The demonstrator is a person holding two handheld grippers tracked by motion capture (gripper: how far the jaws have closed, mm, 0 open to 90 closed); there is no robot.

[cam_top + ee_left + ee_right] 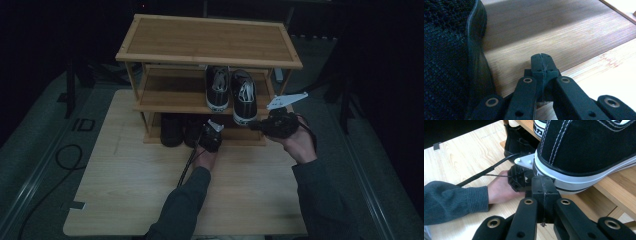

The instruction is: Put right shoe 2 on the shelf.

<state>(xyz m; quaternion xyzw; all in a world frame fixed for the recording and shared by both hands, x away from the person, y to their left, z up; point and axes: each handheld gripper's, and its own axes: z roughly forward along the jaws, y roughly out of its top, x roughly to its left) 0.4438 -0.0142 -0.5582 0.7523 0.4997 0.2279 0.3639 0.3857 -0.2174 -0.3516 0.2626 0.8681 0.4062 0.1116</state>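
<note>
Sneaker (586, 147), upper right of frame, looks light, its canvas soft and its rubber sole stiff; grip the heel. Right gripper (544, 185) and left gripper (542, 62) are both closed, holding nothing.

- I see bare bottom shelf (554, 32) ahead of my left gripper (541, 56); a black shoe (446, 62) blocks frame left.
- My right gripper (544, 182) faces a sneaker's toe (584, 152), upper right.

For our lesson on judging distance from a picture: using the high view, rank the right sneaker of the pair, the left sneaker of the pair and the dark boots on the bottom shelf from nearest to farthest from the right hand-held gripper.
1. Right sneaker, middle shelf, its toe beside the right hand-held gripper.
2. Left sneaker, middle shelf, one place further left.
3. Dark boots, bottom shelf, far left.
</note>
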